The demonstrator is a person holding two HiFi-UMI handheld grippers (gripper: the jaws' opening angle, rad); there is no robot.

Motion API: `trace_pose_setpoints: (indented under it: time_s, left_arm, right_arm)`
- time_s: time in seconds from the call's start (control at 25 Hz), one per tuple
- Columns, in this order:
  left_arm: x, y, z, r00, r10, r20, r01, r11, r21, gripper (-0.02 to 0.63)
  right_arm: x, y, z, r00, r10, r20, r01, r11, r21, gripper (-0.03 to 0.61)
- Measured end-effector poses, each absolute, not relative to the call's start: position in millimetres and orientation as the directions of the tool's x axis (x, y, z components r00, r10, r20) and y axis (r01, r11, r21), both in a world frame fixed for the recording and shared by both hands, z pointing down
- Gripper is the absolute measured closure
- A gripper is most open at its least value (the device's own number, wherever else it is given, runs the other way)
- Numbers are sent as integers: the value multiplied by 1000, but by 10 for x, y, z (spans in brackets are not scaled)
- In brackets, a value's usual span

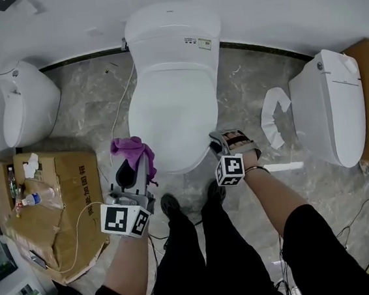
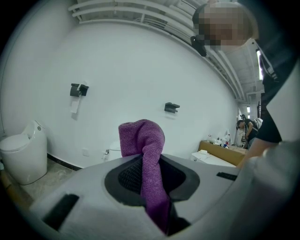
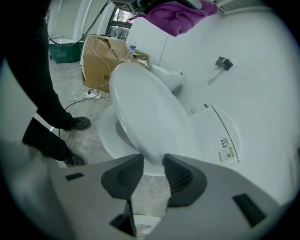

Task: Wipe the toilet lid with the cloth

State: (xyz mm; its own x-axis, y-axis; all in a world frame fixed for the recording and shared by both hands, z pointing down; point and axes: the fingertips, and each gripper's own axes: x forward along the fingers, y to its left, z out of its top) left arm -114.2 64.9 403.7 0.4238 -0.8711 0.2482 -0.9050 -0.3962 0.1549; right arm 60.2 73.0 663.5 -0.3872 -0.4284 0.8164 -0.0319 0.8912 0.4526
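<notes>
The white toilet stands in the middle with its lid (image 1: 173, 105) over the bowl and the tank (image 1: 172, 30) behind. My left gripper (image 1: 133, 157) hovers off the bowl's front left, shut on a purple cloth (image 1: 131, 148). In the left gripper view the cloth (image 2: 143, 140) sticks up from between the pads of that gripper (image 2: 152, 171). My right gripper (image 1: 218, 143) is at the lid's front right rim. The right gripper view shows this gripper (image 3: 153, 171) clamped on the lid (image 3: 150, 117), whose edge is tilted up off the seat (image 3: 105, 138).
A cardboard box (image 1: 53, 210) with bottles sits on the floor at left, with a small toilet (image 1: 25, 101) behind it. Another toilet (image 1: 331, 105) and a loose white seat (image 1: 274, 118) are at right. The person's shoes (image 1: 169, 205) stand before the bowl. Cables cross the floor.
</notes>
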Motion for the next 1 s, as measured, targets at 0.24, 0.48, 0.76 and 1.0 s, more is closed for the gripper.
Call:
trace_pose_setpoints:
  time_s: [0.24, 0.48, 0.76, 1.0]
  left_arm:
    - [-1265, 828, 4051, 462, -848, 259, -886, -431, 169, 548]
    - [-1429, 847, 4001, 506, -823, 258, -863, -475, 174, 548]
    - [-1505, 455, 4006, 572, -782, 247, -820, -555, 141, 548]
    - [-1470, -365, 4425, 561, -772, 297, -819, -570, 65, 548]
  right_arm:
    - [614, 695, 6595, -333, -433, 838, -43, 894, 445, 454]
    - [647, 709, 6391, -316, -420, 851, -157, 908, 389, 456]
    - [579, 765, 5829, -385, -488, 783, -418, 849, 323, 505]
    - [420, 425, 5571, -530, -569, 628, -630, 761, 158, 534]
